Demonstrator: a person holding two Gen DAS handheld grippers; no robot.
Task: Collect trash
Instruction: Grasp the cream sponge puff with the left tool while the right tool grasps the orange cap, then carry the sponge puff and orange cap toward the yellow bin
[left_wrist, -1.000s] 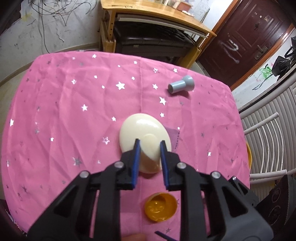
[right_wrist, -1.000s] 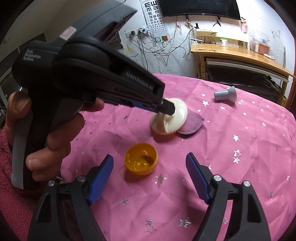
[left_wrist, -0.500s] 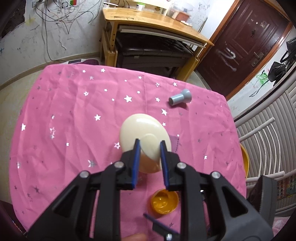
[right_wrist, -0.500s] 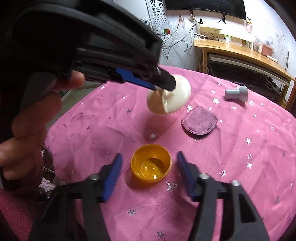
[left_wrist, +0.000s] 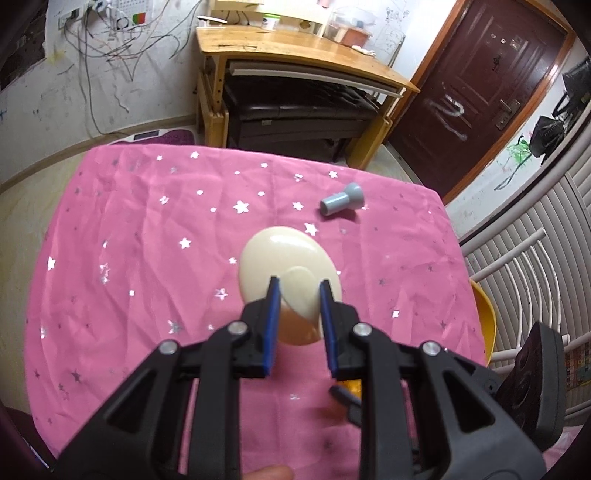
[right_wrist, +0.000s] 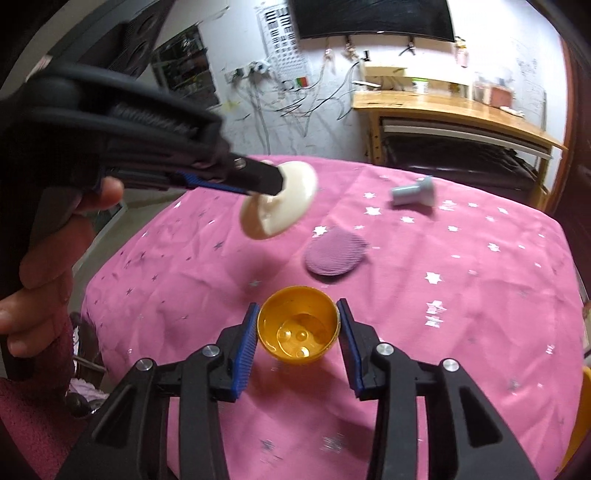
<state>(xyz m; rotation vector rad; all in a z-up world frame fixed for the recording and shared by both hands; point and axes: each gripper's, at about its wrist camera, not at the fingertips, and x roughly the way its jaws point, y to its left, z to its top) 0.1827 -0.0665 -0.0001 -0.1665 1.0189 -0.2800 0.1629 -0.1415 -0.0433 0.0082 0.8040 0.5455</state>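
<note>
Your right gripper (right_wrist: 297, 334) is closing around the orange cap (right_wrist: 298, 326), just in front of the purple pad (right_wrist: 336, 255); centre it, squeeze evenly, while the left gripper (left_wrist: 298, 306) holds the cream lid (left_wrist: 288, 275) clamped aloft.

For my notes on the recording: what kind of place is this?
Probably a room in a home: a wooden desk, a dark brown entrance door, and a table under a pink star-printed cloth.

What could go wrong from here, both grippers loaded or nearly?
1. The right gripper is closing on the round orange cup; it could squirt out of the pads.
2. The left gripper pinches only the cream lid by its raised tab; the tilted lid might slip.
</note>
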